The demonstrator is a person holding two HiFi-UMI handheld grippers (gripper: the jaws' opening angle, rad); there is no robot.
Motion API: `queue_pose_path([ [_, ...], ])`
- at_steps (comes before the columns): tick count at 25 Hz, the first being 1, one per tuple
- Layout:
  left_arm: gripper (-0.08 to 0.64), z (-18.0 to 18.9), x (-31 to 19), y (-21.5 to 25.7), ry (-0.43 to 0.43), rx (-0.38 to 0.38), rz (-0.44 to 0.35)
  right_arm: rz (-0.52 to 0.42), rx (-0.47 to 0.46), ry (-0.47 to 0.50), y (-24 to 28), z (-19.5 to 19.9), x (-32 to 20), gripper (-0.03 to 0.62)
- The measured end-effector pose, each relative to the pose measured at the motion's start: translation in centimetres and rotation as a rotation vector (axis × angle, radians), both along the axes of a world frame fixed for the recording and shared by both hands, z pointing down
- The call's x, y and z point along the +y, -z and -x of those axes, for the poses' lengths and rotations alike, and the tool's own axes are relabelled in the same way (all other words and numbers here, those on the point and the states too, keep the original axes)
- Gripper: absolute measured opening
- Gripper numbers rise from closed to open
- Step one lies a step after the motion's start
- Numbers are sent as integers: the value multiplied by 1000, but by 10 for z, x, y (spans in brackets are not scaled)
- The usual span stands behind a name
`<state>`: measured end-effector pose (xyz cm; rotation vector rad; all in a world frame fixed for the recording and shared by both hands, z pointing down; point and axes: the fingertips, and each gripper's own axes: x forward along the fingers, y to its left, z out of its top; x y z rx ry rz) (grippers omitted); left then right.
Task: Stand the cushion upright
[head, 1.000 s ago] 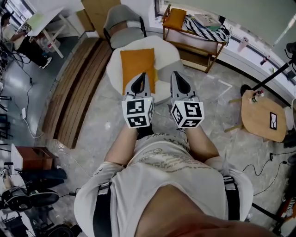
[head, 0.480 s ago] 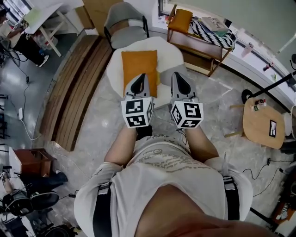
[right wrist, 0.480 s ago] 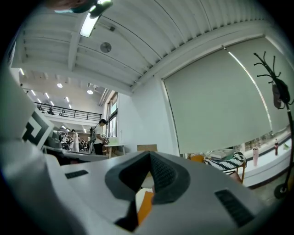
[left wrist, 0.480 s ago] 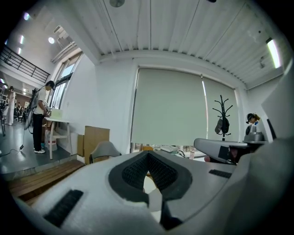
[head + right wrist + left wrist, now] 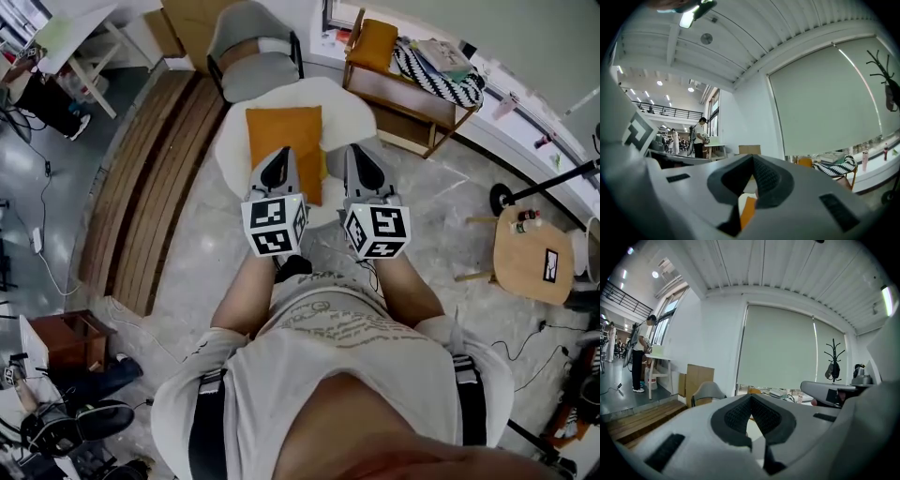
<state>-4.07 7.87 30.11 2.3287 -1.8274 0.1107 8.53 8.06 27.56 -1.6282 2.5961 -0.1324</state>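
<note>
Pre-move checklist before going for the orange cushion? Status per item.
1. Cushion upright: not ok; the orange cushion lies flat on the white seat.
2. Cushion top free of other things: ok.
3. Left hand-held gripper open for a grasp: not ok; jaws together, nothing between them.
4. Right hand-held gripper open for a grasp: not ok; jaws together, empty.
5. Contact with the cushion: cannot tell; the left hand-held gripper overlaps its near edge in the head view.
</note>
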Motion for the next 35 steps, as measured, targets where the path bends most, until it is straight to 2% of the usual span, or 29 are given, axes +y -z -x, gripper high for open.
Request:
queue_pose_path([
  [18,15,68,-134,-22,-78,36,81,86,49,-92,-21,63,-120,28],
  [26,15,81,-177,-43,-146,58,135,160,47,-120,-39,86,-162,28],
  [30,15,73,-190,-55,-172,70,157,205,53,-119,-55,90,-172,28],
  [35,15,78,-196,-77,-162,81,202,248,82,-110,-79,95,-177,28],
])
